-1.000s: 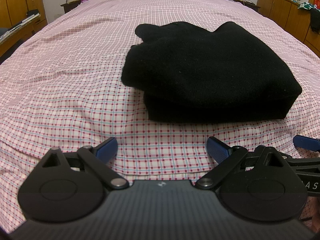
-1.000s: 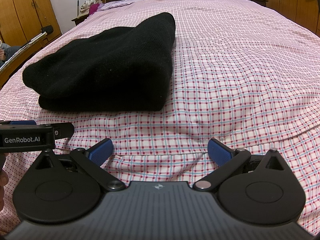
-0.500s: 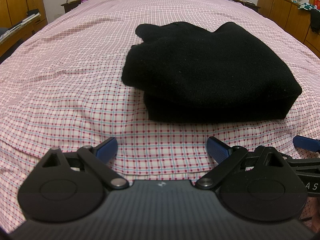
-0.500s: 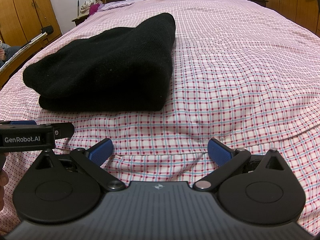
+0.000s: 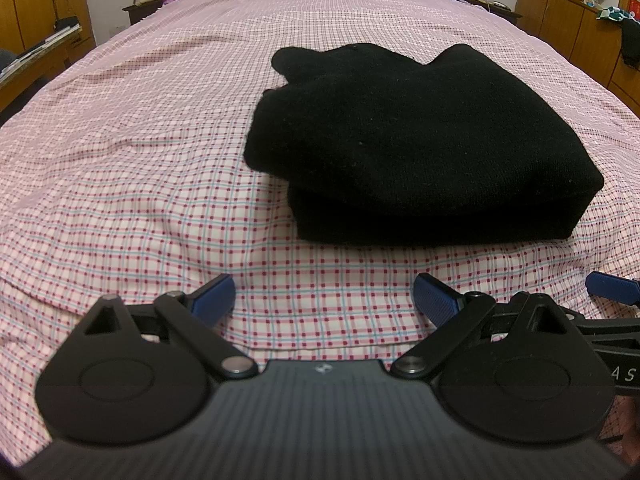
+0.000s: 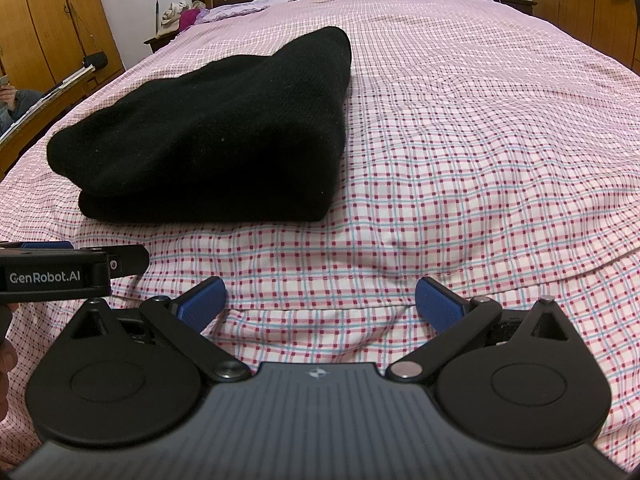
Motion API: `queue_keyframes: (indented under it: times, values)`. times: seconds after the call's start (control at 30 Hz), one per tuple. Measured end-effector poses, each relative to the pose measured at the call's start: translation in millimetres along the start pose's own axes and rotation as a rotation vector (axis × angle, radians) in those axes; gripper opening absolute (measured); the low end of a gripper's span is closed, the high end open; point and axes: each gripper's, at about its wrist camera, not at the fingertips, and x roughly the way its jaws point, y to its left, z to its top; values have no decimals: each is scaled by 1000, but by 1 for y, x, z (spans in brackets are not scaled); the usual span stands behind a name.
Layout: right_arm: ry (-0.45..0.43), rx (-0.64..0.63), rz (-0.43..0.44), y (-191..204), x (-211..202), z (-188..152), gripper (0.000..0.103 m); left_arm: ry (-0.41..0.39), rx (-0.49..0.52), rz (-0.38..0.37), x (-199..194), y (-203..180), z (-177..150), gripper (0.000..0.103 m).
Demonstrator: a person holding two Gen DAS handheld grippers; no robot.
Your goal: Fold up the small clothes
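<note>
Black garment sits folded into a compact stack on the bed, two layers showing at the near edge. My left fingers are spread wide, holding nothing, hovering just short of it. Right fingers likewise released and empty, garment ahead to their left. The fold looks finished; at most a tidy-up remains. No other clothes visible to fold.
</note>
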Motion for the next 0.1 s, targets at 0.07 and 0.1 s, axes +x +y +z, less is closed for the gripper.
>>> queue_keyframes:
  times: [0.07,0.1]
  values:
    - [0,0,0,0,0,0,103,-1,1,0,0,0,0,98]
    - [0,0,0,0,0,0,103,-1,3,0,0,0,-1,98]
